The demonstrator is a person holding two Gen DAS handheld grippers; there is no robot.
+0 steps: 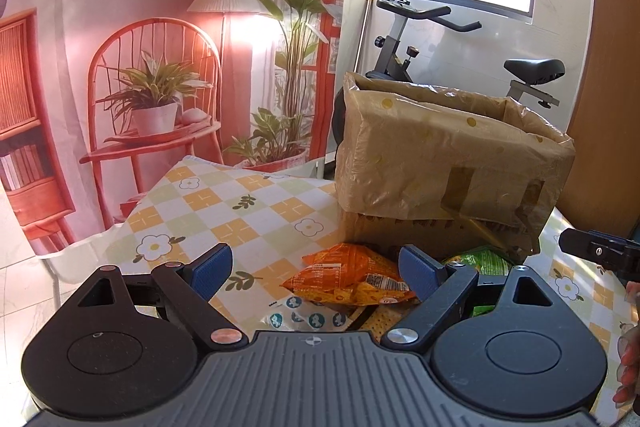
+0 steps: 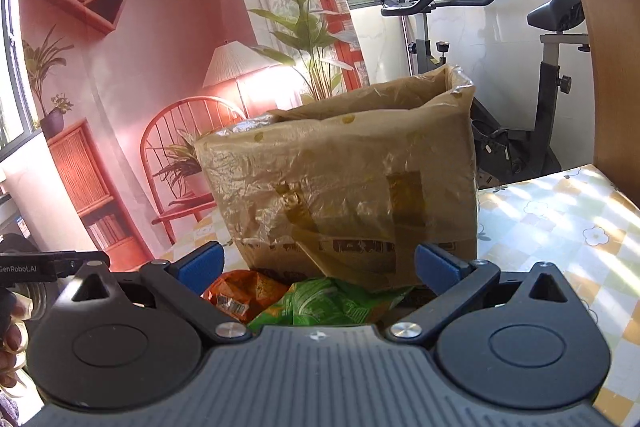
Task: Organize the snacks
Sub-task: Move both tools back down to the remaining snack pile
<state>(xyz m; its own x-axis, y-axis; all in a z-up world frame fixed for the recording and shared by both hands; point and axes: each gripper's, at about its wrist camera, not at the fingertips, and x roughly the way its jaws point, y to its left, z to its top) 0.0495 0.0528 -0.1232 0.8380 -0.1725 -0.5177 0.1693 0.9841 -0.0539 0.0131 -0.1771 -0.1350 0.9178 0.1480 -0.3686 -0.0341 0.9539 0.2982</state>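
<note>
Left tool (image 1: 316, 269): its blue pads (image 1: 210, 269) stand wide apart with nothing between them; it hangs over the counter, pointing at the snack packets and the box behind them.
Right tool (image 2: 318, 265): its blue pads (image 2: 434, 267) are also spread wide and grip nothing; it faces the front wall of the box from close by.
Orange packet (image 1: 346, 277): lies flat on the counter just in front of the box, partly behind the left tool's right pad; a barcode label shows on its near corner. In the right wrist view it sits low and left of the green one.
Green packet (image 2: 332, 301): lies beside the orange packet, touching it and pressed against the foot of the box; in the left wrist view only a bit shows past the right pad.
White packet (image 1: 308, 319): has small printed figures, lies nearest the left tool, partly under the orange packet.
Box (image 1: 448, 167): cardboard, lined with a brownish plastic bag folded over its open rim, taped on the front; it stands on the counter behind the packets.
Counter (image 1: 224, 203): covered with a checked cloth of yellow, green and white squares with flowers.
Background: a printed backdrop (image 1: 120, 47) of a red chair, lamp and plants hangs behind the counter; an exercise bike (image 1: 440, 39) stands by the window.
</note>
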